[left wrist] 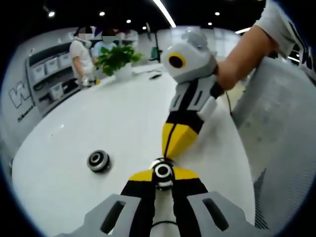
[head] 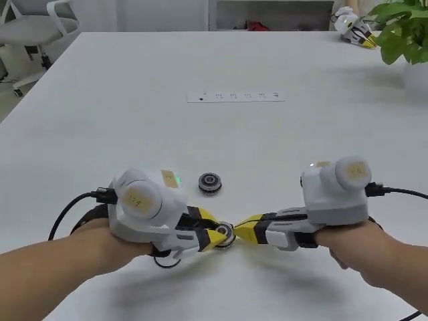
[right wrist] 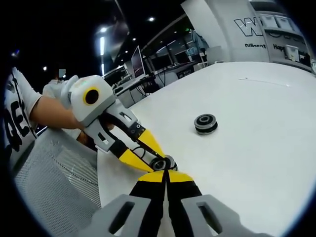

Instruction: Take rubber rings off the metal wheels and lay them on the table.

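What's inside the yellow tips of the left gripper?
A small metal wheel, pinched by the left gripper. The tips cover its sides.

The left tool and the right tool both have pale grey-white bodies, black jaws and yellow tips. At lower centre, the wheel is banded in black and silver. The second wheel, just above it, is dark with a metallic hub. The desk is plain white. The plant at the upper right is green.

Bright office, large white table.
Past the table's far-left corner a white office chair; at its far-right corner a leafy plant.
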Motion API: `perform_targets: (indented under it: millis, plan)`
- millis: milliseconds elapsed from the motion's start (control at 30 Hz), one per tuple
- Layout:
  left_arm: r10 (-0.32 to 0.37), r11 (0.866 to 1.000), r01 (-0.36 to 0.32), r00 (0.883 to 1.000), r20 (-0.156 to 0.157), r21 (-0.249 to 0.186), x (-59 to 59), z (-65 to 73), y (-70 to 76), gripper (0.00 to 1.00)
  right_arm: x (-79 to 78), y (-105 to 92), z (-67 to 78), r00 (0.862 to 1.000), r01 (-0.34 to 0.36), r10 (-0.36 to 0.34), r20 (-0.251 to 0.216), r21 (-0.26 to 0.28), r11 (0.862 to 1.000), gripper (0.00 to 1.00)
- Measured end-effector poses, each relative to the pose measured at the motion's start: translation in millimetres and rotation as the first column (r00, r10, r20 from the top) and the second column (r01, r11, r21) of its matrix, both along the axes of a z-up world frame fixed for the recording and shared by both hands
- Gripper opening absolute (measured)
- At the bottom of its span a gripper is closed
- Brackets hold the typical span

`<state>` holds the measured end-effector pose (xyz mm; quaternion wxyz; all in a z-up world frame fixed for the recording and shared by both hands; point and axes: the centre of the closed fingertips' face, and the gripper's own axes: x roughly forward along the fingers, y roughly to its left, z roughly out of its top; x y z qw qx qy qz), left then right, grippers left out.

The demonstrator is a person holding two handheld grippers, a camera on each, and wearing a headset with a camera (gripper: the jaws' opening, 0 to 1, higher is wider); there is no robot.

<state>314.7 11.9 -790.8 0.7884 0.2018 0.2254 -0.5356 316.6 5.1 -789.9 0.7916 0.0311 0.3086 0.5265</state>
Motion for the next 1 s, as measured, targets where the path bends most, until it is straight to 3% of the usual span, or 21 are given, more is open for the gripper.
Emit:
perform_targets:
  millis: [800, 900, 933, 1000]
  plan:
    - [-0.004, 1.000, 0.004, 1.000, 0.005, 0.000, -0.6, -0.3, 0.1, 0.11, -3.6, 7.1, 1.9, 0.999, -0.040, 0.040, 0.019, -0.002, 0.999, 0.00]
    - [-0.002, 1.000, 0.002, 1.000, 0.006, -0.001, -0.4, -0.2, -0.2, 0.11, -10.7, 14.2, 3.1, 0.996, -0.080, 0.080, 0.026, -0.002, 0.997, 0.00]
    - [-0.002, 1.000, 0.002, 1.000, 0.007, -0.001, -0.2, 0.0, -0.1, 0.11, -7.0, 13.3, 4.4, 0.996, -0.074, 0.074, 0.053, -0.007, 0.997, 0.00]
    - [-0.001, 1.000, 0.001, 1.000, 0.006, -0.001, -0.7, 0.2, -0.2, 0.12, -7.3, 10.2, 3.2, 0.997, -0.070, 0.070, 0.042, -0.014, 0.997, 0.00]
